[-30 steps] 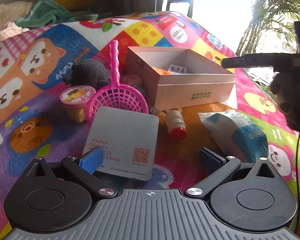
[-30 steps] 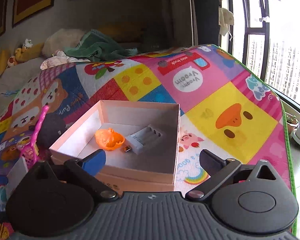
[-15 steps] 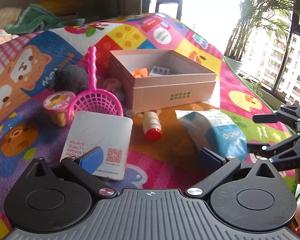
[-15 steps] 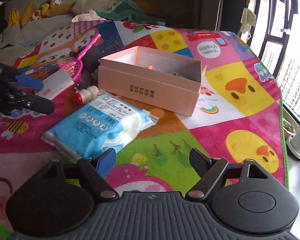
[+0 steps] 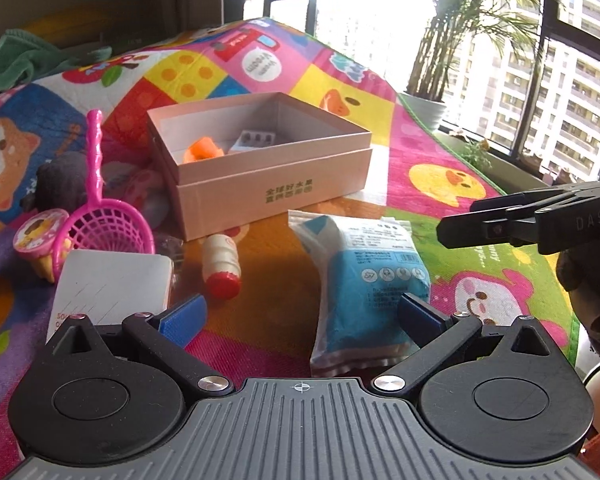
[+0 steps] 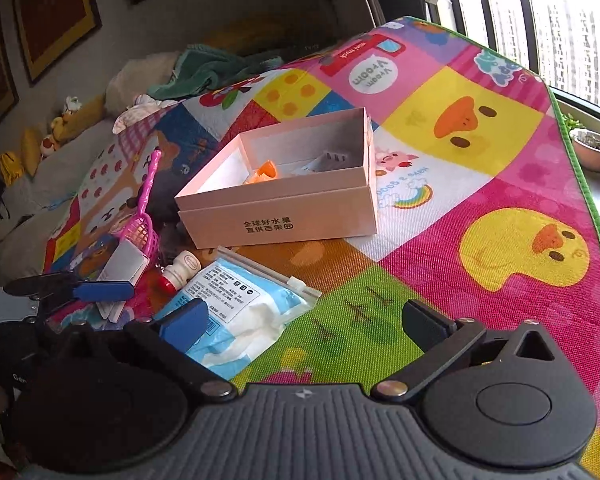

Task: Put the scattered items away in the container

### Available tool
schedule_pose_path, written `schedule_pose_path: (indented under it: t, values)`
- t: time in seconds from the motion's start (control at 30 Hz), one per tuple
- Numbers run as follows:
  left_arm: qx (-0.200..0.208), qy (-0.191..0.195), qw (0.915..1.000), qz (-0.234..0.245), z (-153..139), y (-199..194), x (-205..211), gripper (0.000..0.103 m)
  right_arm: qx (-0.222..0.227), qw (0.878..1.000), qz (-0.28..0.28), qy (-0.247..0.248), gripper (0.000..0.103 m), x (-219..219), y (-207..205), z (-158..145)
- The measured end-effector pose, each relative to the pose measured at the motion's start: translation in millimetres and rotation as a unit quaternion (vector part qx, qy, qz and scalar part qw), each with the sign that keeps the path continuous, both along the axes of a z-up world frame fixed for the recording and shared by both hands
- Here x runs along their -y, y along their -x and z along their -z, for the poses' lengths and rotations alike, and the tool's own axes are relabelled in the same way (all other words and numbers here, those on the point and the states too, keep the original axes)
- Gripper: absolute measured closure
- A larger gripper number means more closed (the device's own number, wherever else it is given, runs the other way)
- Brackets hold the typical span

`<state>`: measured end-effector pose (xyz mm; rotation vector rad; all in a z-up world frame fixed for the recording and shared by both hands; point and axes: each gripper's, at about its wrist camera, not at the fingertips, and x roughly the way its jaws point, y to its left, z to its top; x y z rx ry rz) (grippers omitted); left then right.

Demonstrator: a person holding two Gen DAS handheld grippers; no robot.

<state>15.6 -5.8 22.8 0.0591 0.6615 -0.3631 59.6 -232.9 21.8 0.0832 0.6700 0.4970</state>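
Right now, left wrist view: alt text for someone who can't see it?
Open left gripper hovers over a colourful play mat, nothing between its fingers. Ahead lie a blue-and-white packet, a small red-capped bottle, a white card and a pink scoop, before an open pink box. The right gripper enters from the right.

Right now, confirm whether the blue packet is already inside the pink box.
No: the blue packet lies flat on the play mat in front of the pink box, outside its walls.
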Motion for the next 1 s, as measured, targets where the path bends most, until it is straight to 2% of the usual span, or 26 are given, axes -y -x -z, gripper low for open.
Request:
schedule_pose_path:
  t: [0.1,0.3,0.43,0.7,1.0]
  values:
    - [-0.002,0.0,1.0,0.003,2,1,1,0.0,0.012,0.999,0.001,0.041,0.0,-15,-1,8]
    - [-0.008,0.01,0.9999,0.003,4,0,-1,0.0,0.02,0.999,0.011,0.049,0.0,-13,0,10]
    - [-0.013,0.014,0.9998,0.007,7,1,1,0.0,0.012,0.997,0.037,0.06,0.0,-4,-3,13]
    - [-0.022,0.014,0.9996,0.01,12,2,5,0.0,-0.033,0.99,0.135,0.01,0.0,32,-21,23]
    - [-0.027,0.016,0.9995,0.004,13,3,1,0.0,-0.019,0.984,0.175,-0.018,0.0,29,-10,25]
